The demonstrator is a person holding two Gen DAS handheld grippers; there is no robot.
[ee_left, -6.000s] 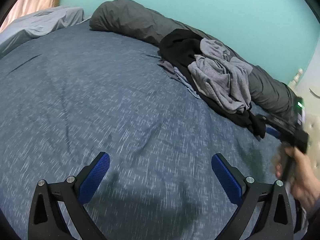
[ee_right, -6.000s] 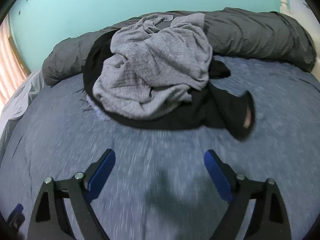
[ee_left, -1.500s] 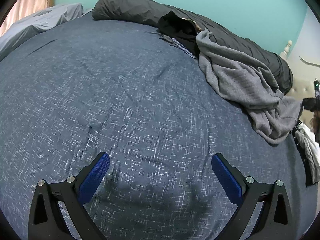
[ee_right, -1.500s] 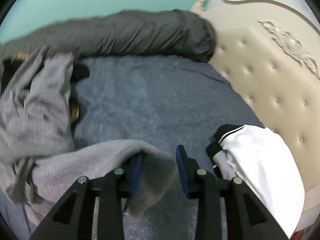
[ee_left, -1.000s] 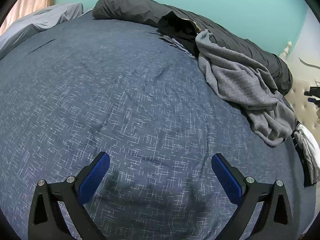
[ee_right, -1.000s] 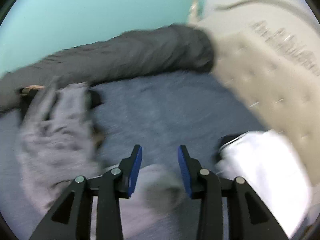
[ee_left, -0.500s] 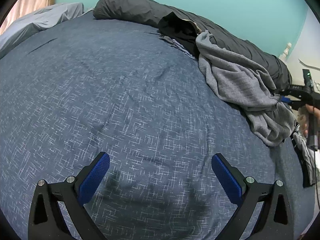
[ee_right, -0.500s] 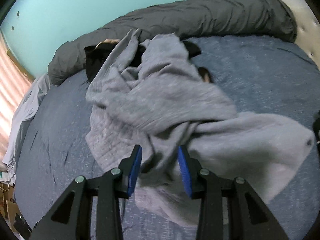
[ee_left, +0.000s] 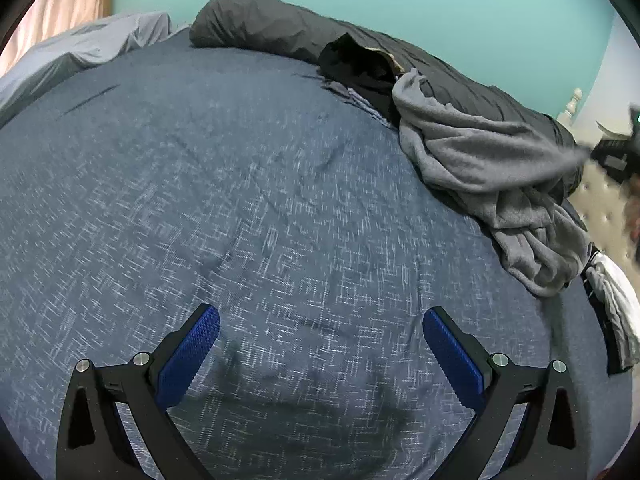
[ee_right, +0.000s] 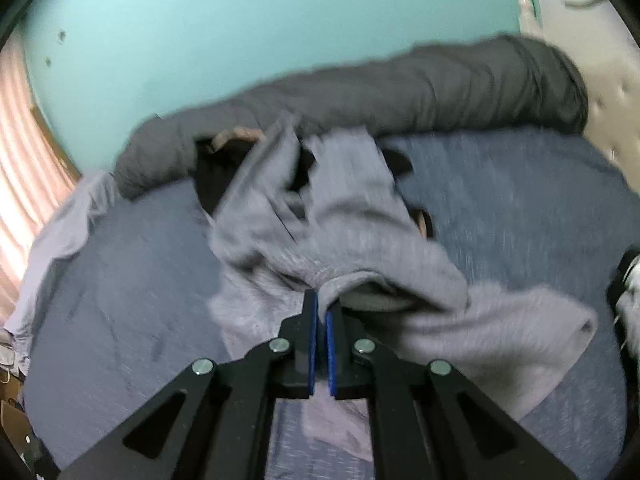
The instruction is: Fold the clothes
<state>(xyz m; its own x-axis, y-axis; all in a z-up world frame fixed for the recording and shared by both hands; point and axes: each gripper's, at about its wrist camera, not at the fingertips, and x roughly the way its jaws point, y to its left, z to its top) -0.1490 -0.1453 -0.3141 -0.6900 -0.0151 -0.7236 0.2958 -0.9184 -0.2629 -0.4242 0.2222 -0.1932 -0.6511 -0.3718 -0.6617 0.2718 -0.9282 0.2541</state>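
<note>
The grey garment (ee_right: 352, 220) lay crumpled on the bed (ee_left: 200, 200), its length running from the dark duvet (ee_right: 400, 88) toward the right gripper (ee_right: 321, 304), whose jaws pinched its edge. The left gripper (ee_left: 320, 332) hovered with jaws wide, empty.

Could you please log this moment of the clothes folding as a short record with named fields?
surface: blue bedspread
left hand-held gripper: open, empty, over bare bedspread
right hand-held gripper: shut on an edge of the grey garment
grey garment: crumpled, partly lifted, unfolded
under it: black garment
along the wall: dark grey rolled duvet
near the headboard: white and black garment
image quality: right wrist view motion-blurred
</note>
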